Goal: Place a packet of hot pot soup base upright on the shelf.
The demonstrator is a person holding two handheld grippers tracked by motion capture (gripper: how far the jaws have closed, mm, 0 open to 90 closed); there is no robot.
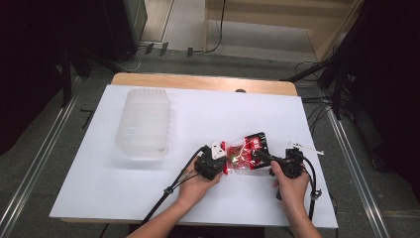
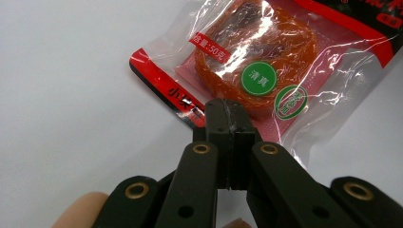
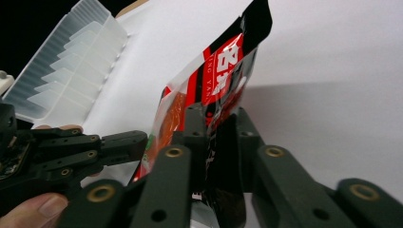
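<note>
1. On the white tabletop [image 1: 124, 188] we have a clear, red-and-black plastic snack pouch [image 1: 245, 151] stretched between both grippers, toward 5 o'clock from the stack of translucent plastic trays [image 1: 143, 124].
2. Our left gripper [image 1: 224, 164] is clamped tight on the pouch's 9 o'clock end; our right gripper [image 1: 261, 156] pinches the black 3 o'clock end.
3. The pouch's long axis runs 8 to 2 o'clock, black end pointing to 2, so we judge any pull must follow that line.
4. Both hands sit equally near.

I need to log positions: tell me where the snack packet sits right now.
In the high view, the snack packet sits at the white table's near right, between the left gripper and right gripper, right of the plastic trays.
</note>
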